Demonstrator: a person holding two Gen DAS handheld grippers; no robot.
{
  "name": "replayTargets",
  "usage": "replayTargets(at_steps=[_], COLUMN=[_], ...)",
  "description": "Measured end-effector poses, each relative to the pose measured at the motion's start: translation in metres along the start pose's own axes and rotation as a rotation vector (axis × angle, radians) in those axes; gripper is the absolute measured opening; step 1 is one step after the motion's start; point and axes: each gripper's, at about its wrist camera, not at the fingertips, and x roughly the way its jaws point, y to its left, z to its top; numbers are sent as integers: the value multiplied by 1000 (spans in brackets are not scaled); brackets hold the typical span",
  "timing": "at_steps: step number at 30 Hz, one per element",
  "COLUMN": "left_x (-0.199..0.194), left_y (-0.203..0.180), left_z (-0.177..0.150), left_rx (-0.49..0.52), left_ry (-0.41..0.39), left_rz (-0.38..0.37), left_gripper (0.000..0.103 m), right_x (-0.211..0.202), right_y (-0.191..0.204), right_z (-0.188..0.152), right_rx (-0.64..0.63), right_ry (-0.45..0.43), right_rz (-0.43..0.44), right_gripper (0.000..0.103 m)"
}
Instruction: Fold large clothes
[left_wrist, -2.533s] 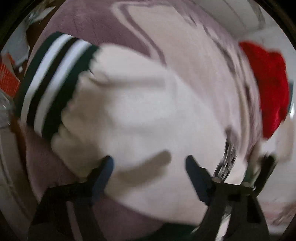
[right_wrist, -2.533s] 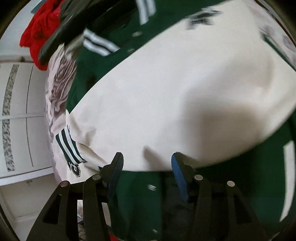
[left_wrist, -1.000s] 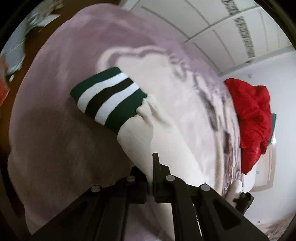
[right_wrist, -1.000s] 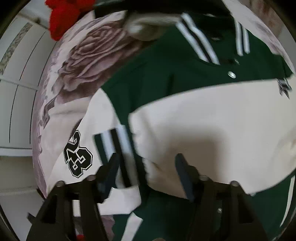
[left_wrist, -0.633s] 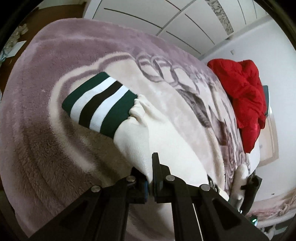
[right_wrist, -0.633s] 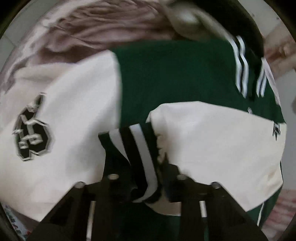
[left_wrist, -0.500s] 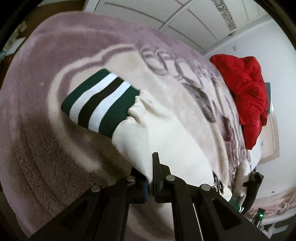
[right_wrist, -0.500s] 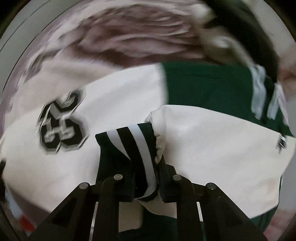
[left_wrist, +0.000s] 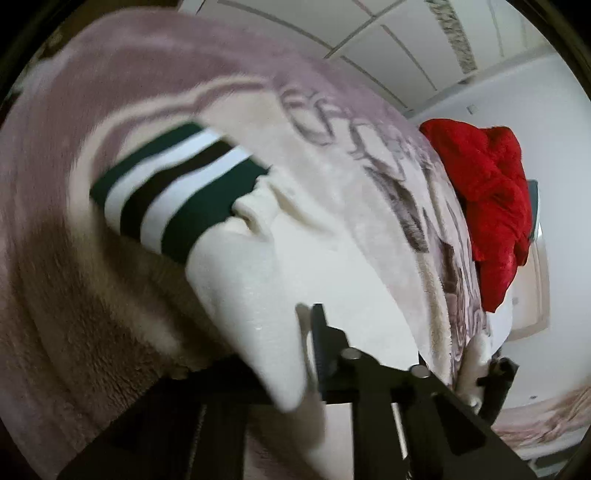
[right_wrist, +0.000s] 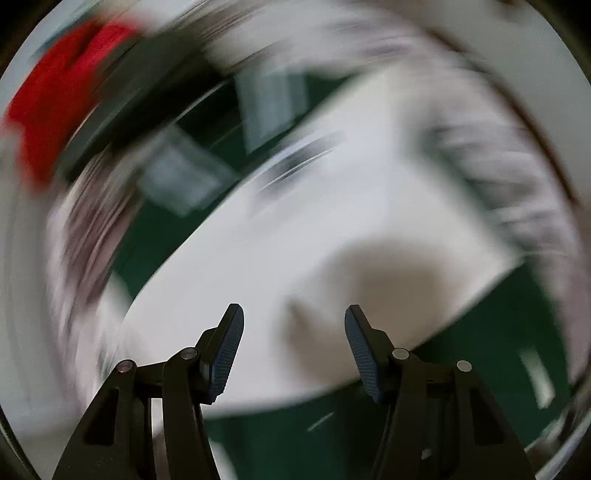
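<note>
A green and cream varsity jacket lies on the bed. In the left wrist view its cream sleeve (left_wrist: 258, 266) ends in a green, white and black striped cuff (left_wrist: 173, 195). My left gripper (left_wrist: 306, 332) still pinches the sleeve's edge; its jaws are just beginning to open, and the cloth drapes over the left finger and hides it. The right wrist view is badly blurred. My right gripper (right_wrist: 293, 321) hangs over a cream sleeve panel (right_wrist: 332, 221) and the green body (right_wrist: 480, 332); its jaws are opening with nothing between them.
A plush mauve blanket (left_wrist: 92, 314) with a flower pattern covers the bed. A crumpled red garment (left_wrist: 491, 206) lies at the far right of the bed and appears as a red blur, the red garment (right_wrist: 55, 92), in the right wrist view. White wardrobe doors (left_wrist: 406, 37) stand behind.
My right gripper let go of the striped cuff, opened wide and swung quickly away over the jacket. The left gripper stayed on the sleeve, which now sags over its left finger.
</note>
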Motion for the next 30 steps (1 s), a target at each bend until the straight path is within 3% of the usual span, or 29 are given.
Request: replayTargets(at_steps=[1, 3, 5, 6, 8, 11, 13, 16, 18, 23, 25, 30], left_x=[-3, -11, -18, -24, -35, -53, -63, -74, -81, -83, -81, -58], left_y=[-3, -15, -31, -44, -67, -115, -150, -197, -232, -311, -343, -405], left_z=[1, 3, 5, 5, 4, -4, -16, -40, -63, -144, -195, -343], left_rx=[11, 44, 89, 128, 202, 342, 433, 546, 620, 792, 861, 1013], left_ry=[-10, -33, -53, -70, -97, -137, -151, -149, -134, -52, 18, 261], left_rz=[0, 0, -1, 2, -8, -41, -69, -118, -153, -231, -283, -390], left_gripper=[5, 5, 4, 4, 4, 2, 2, 1, 1, 1, 1, 1], right_x=[2, 20, 60, 78, 111, 100, 76, 48, 30, 6, 1, -13], right_y=[-34, -63, -62, -46, -23, -10, -13, -21, -32, -47, -54, -107], right_z=[25, 54, 83, 85, 89, 87, 78, 58, 41, -4, -19, -16], right_rx=[106, 199, 169, 130, -7, -129, -183, -240, -267, -293, -274, -199], right_ry=[-56, -68, -13, 29, 125, 106, 79, 52, 58, 102, 116, 124], right_rz=[-35, -6, 60, 76, 6, -56, 2, 16, 55, 123, 147, 158], right_gripper=[52, 36, 33, 34, 38, 41, 59, 67, 76, 79, 82, 84])
